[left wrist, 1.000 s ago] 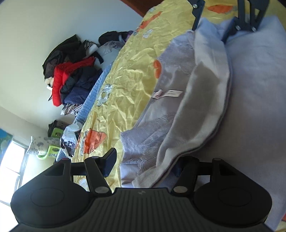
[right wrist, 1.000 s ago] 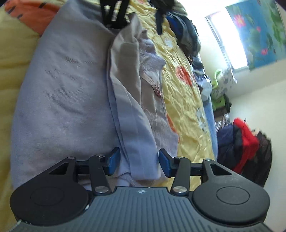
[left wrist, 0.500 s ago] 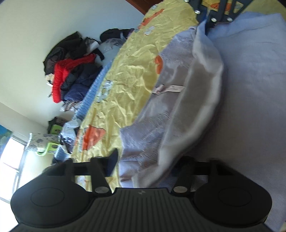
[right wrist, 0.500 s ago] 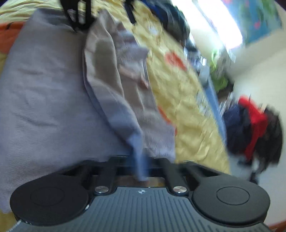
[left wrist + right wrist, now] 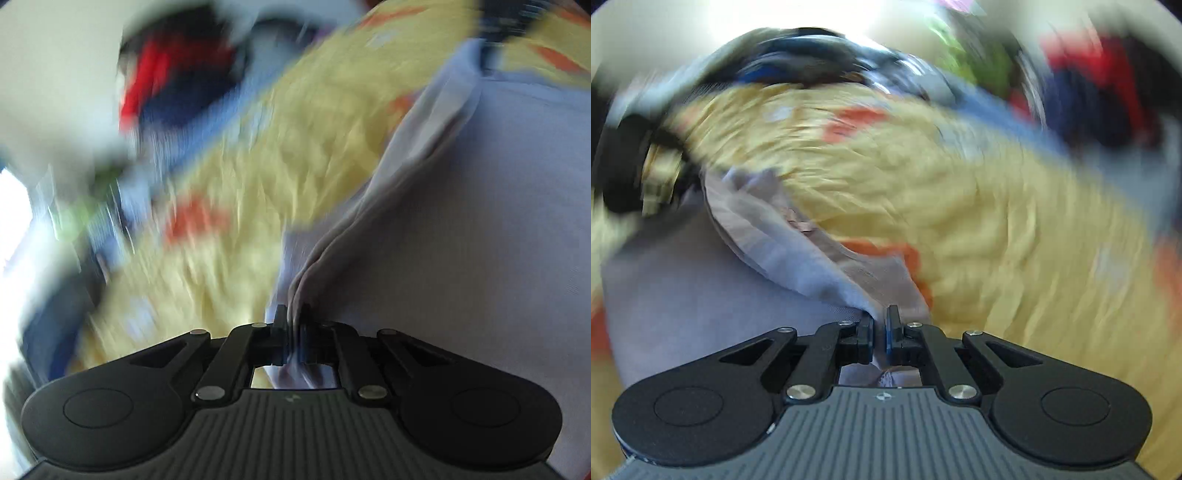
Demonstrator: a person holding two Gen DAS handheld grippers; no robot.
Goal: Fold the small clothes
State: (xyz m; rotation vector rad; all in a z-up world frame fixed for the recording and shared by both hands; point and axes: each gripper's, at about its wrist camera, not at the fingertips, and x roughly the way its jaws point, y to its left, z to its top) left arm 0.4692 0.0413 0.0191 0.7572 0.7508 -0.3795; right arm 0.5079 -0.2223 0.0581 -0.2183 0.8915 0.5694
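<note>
Left gripper (image 5: 293,317): fingers clamped on the lilac garment (image 5: 480,240) edge.
Right gripper (image 5: 880,326): fingers opening, garment fold between them.
Background: yellow bedspread (image 5: 997,221), clothes pile (image 5: 177,81) smeared by blur.

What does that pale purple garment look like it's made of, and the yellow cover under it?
The lavender garment looks like soft, matte knit cotton: it drapes and folds limply, with a faint fine weave. The yellow bedspread seems a thin, crinkly woven fabric, possibly slightly glossy, judging by its many sharp creases; blur leaves this uncertain.
</note>
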